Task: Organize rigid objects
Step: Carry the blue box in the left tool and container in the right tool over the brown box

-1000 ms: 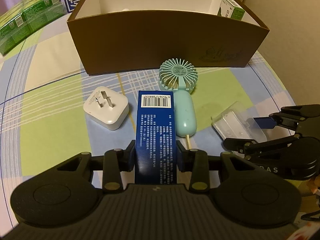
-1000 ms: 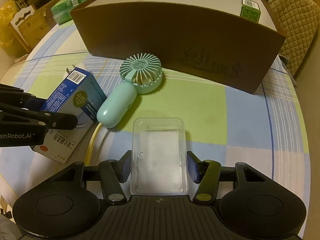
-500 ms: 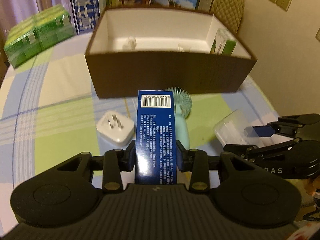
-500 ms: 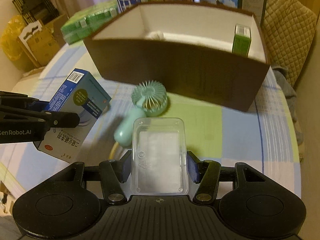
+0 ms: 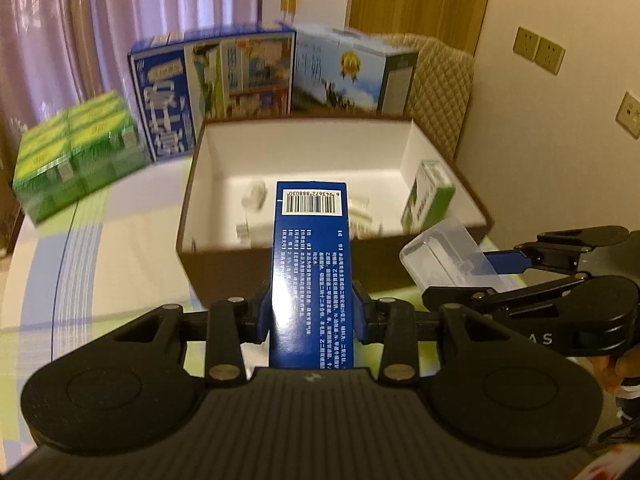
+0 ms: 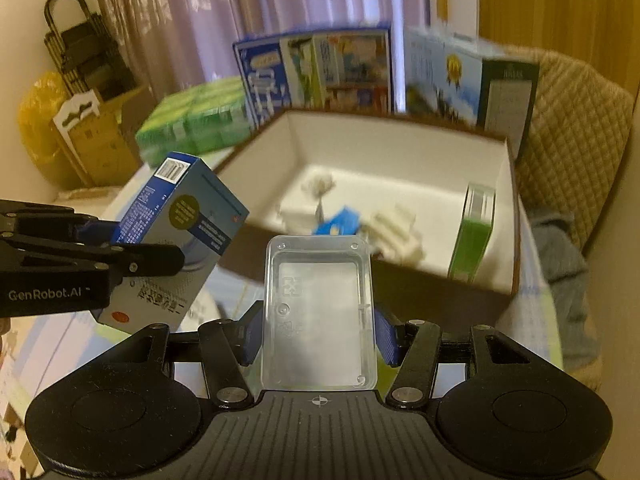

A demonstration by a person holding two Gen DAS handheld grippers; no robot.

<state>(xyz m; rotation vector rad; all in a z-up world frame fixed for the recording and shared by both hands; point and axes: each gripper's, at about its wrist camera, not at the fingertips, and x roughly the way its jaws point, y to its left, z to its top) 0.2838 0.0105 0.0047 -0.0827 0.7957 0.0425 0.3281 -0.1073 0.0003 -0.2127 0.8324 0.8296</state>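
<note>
The left tool [image 5: 312, 312] grips a blue carton [image 5: 311, 272]; the right tool [image 6: 319, 332] clamps a clear plastic tray [image 6: 319, 312]. Both are held near the brown box [image 6: 400, 288], which holds blurred, possibly white items.

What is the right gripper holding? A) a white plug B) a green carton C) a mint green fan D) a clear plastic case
D: the right gripper is shut on the clear plastic case, its two fingers pressing on the case's sides in the right wrist view, while the left gripper holds the blue box.
</note>
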